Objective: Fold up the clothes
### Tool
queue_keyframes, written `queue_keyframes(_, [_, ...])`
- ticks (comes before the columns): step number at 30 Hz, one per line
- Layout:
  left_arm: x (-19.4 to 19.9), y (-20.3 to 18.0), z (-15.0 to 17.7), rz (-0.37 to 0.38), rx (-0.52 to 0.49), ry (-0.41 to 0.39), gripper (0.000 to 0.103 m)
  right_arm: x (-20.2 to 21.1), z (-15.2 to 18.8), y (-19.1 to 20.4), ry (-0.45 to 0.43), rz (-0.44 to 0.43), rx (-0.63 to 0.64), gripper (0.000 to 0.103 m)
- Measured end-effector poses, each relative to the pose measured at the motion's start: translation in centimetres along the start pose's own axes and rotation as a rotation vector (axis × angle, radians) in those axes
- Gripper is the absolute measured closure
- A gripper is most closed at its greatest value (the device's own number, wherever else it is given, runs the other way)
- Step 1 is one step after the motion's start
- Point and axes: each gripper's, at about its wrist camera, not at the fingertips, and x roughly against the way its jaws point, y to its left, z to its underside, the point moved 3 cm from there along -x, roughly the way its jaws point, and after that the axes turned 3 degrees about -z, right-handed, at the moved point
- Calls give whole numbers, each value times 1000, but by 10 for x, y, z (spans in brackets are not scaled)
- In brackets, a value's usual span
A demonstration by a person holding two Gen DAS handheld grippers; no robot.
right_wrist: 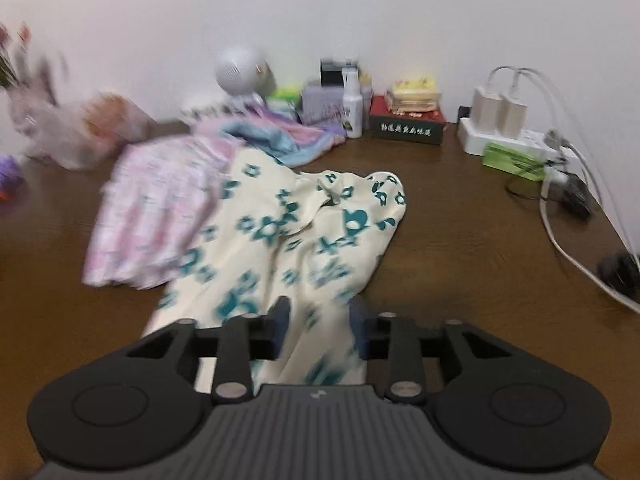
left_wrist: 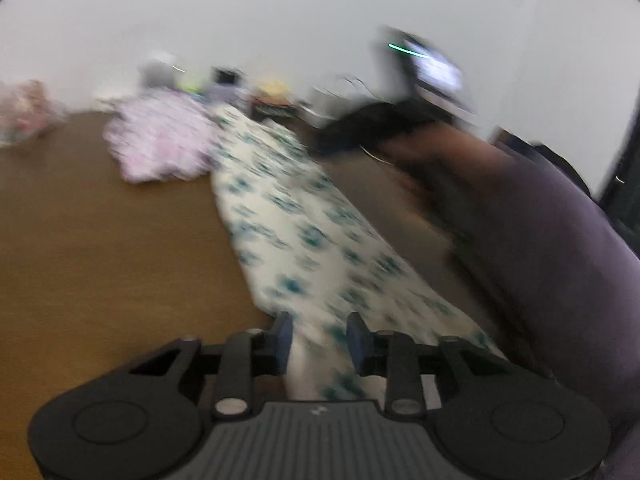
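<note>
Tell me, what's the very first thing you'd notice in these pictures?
Most eye-catching is the cream cloth with teal flowers, spread out on the middle of the brown table and running between the open fingers of both the left gripper and the right gripper. Next to it, on its left, lies a pink patterned garment. Along the white wall at the back are bottles, boxes and a white power strip with cables.

Black left gripper (left_wrist: 319,338) and right gripper (right_wrist: 320,330), blue-padded jaws, ribbed grey bodies; grey-purple sleeve (left_wrist: 560,248).
</note>
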Motion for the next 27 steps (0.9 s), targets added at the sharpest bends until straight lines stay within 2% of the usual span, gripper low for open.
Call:
queue_keyframes(2, [-4,14,-3,-46,28,11,71,36,23,1,-13,-31,-28,67])
queue_keyframes(6, [-5,5,23,-1,-6,63,70,92,92,20,-17,-80,29,68])
queue_keyframes(8, [-1,3,39,6,-7,53,67,117,127,28,-14,-96,67,68])
queue_keyframes(11, [16,10,58,26,56,-2,44,152,168,29,-28,-105,78,68])
queue_keyframes(13, [25,10,68,33,104,-30,41,170,187,25,-63,-106,78,67])
queue_keyframes(14, [29,7,72,23,108,-43,42,178,194,23,-81,-109,82,66])
queue_keyframes(16, [37,0,78,-1,113,-65,54,189,208,17,-108,-112,89,62])
queue_keyframes(18, [34,-11,76,-28,112,-61,92,183,215,12,-85,-133,67,65])
queue_keyframes(19, [30,-18,72,-32,100,-51,96,181,218,10,-73,-144,56,79])
queue_keyframes(20, [28,-26,71,-37,80,-50,96,178,222,7,-62,-154,47,87])
queue_keyframes(21, [30,-34,71,-41,42,-57,96,179,225,13,-71,-164,71,92])
queue_keyframes(22, [33,-42,73,-43,-9,-70,96,180,228,19,-80,-172,96,92])
queue_keyframes(25, [44,-63,77,-40,-159,-118,86,191,238,36,-108,-174,217,90])
queue_keyframes(26, [49,-63,78,-21,-195,-143,69,196,240,36,-124,-202,241,88])
queue_keyframes(27, [54,-62,79,-1,-227,-167,38,202,241,35,-140,-223,259,72])
